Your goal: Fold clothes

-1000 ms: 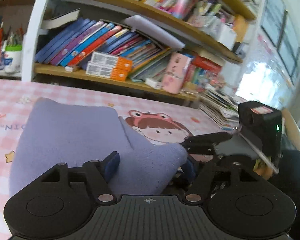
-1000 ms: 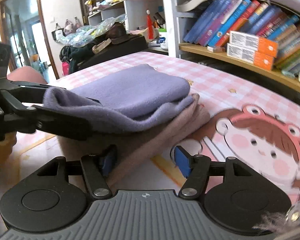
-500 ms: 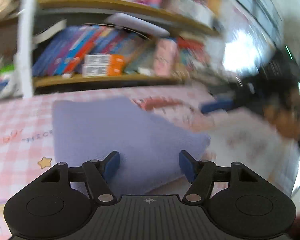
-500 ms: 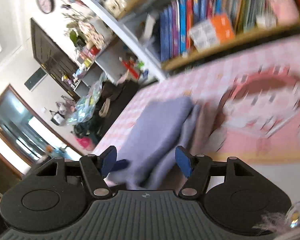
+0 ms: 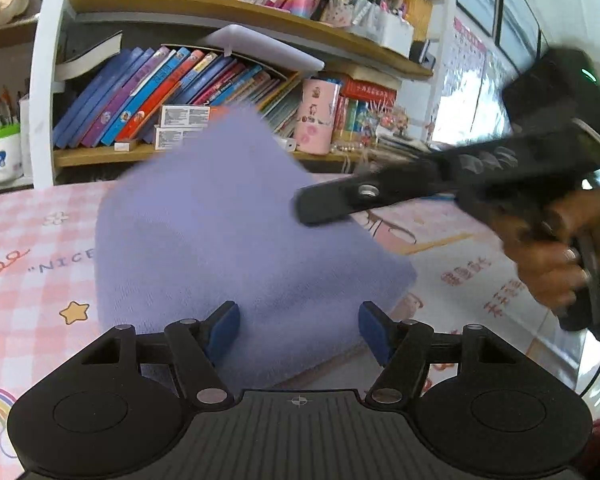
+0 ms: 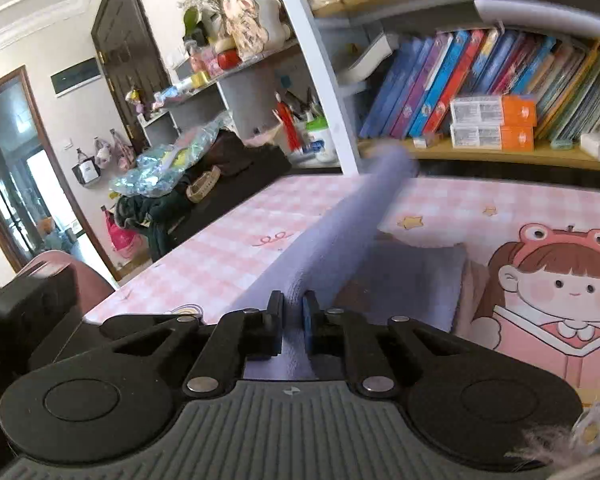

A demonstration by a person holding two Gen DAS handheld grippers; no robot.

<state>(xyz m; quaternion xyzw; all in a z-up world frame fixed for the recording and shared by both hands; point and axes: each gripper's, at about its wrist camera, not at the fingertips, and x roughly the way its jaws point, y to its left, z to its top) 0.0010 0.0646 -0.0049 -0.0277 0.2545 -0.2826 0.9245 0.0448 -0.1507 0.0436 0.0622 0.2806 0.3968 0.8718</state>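
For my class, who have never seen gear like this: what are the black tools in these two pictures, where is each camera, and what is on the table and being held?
A person holds a two-finger gripper in each hand; each carries a camera looking along its fingers. In the left camera's view, the left gripper stands open over a folded purple cloth on the pink checked table cover, and the hand holding the other tool shows at right. In the right camera's view, the right gripper has just closed on an edge of that cloth, lifted off the table. A bookshelf stands behind.
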